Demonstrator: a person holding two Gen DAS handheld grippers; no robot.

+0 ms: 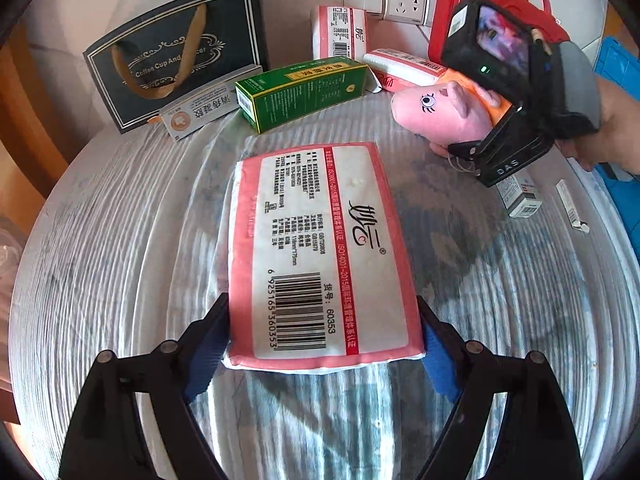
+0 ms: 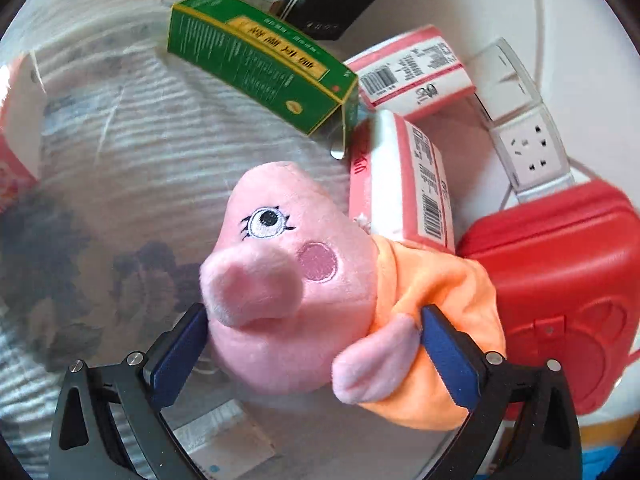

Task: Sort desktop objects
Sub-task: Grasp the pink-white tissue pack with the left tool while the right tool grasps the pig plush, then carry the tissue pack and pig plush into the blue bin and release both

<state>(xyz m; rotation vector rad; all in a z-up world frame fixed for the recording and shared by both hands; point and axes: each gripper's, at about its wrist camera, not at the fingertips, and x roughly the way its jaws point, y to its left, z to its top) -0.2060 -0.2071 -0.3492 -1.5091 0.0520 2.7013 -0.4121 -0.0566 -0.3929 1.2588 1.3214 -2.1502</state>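
A pink tissue pack (image 1: 320,256) with a white barcode label lies lengthwise over the striped cloth, and my left gripper (image 1: 322,340) is shut on its near end, blue pads pressed to both long sides. A pink pig plush (image 2: 280,280) in an orange dress sits between the pads of my right gripper (image 2: 312,320), which is shut on its head and dress. In the left wrist view the same pig plush (image 1: 440,108) shows at the right, with the right gripper (image 1: 500,136) over it and a hand behind.
Along the back stand a dark gift bag (image 1: 176,60), a white carton (image 1: 200,108), a green box (image 1: 300,92), two more tissue packs (image 1: 340,32) (image 1: 404,68) and a red case (image 1: 500,8) under wall sockets (image 1: 404,0). Two small boxes (image 1: 520,196) (image 1: 572,204) lie right.
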